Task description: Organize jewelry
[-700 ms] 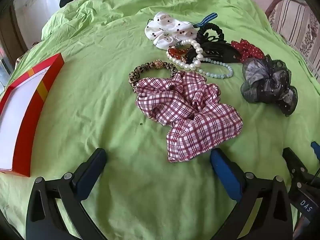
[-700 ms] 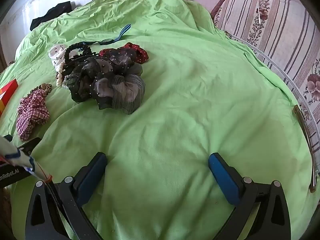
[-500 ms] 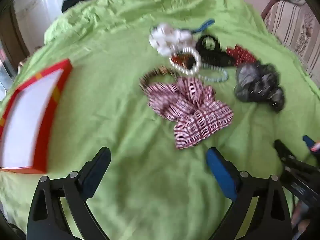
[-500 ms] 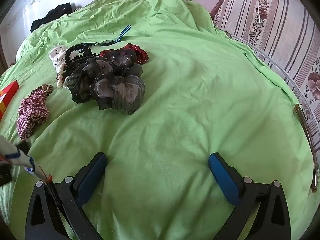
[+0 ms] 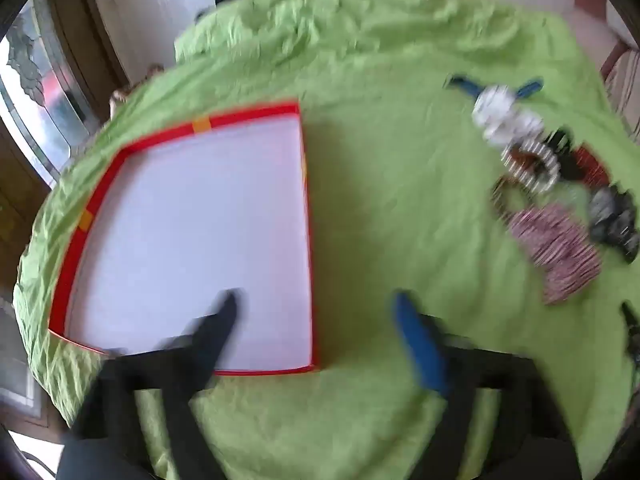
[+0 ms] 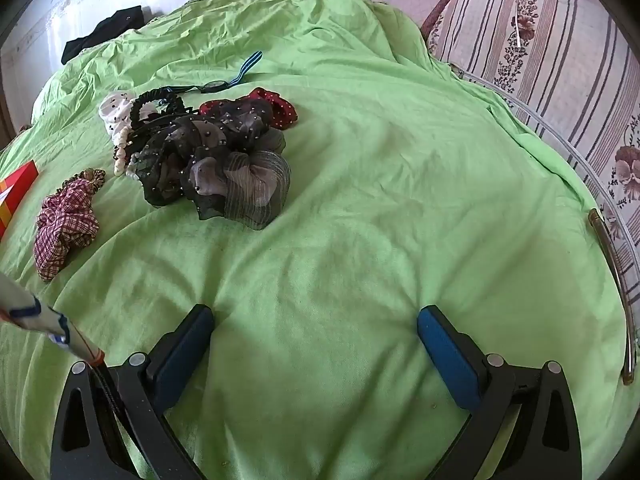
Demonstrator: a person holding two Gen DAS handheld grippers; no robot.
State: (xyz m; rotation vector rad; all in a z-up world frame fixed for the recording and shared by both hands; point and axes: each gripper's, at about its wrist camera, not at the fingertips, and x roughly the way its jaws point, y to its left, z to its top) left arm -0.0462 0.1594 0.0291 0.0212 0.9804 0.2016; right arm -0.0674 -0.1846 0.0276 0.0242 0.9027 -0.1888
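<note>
A shallow red box with a white inside (image 5: 192,232) lies on the green bedsheet, filling the left of the blurred left wrist view. My left gripper (image 5: 316,312) is open and empty, its left finger over the box's near right corner. The pile of accessories sits at the right: a plaid scrunchie (image 5: 556,256), a pearl bracelet (image 5: 532,164), a white scrunchie (image 5: 500,116). In the right wrist view my right gripper (image 6: 316,324) is open and empty over bare sheet. A grey-black scrunchie (image 6: 224,172), a red dotted scrunchie (image 6: 280,108) and the plaid scrunchie (image 6: 64,224) lie ahead to its left.
A watch with a blue strap (image 6: 224,80) lies behind the pile. Black cloth (image 6: 104,32) lies at the far edge of the bed. A striped floral cushion (image 6: 560,60) and a metal rail (image 6: 616,280) border the right side. A window is at the far left (image 5: 36,120).
My left gripper has swung left, bringing the red box to the middle of its view and pushing the pile to the right. The right gripper has stayed still.
</note>
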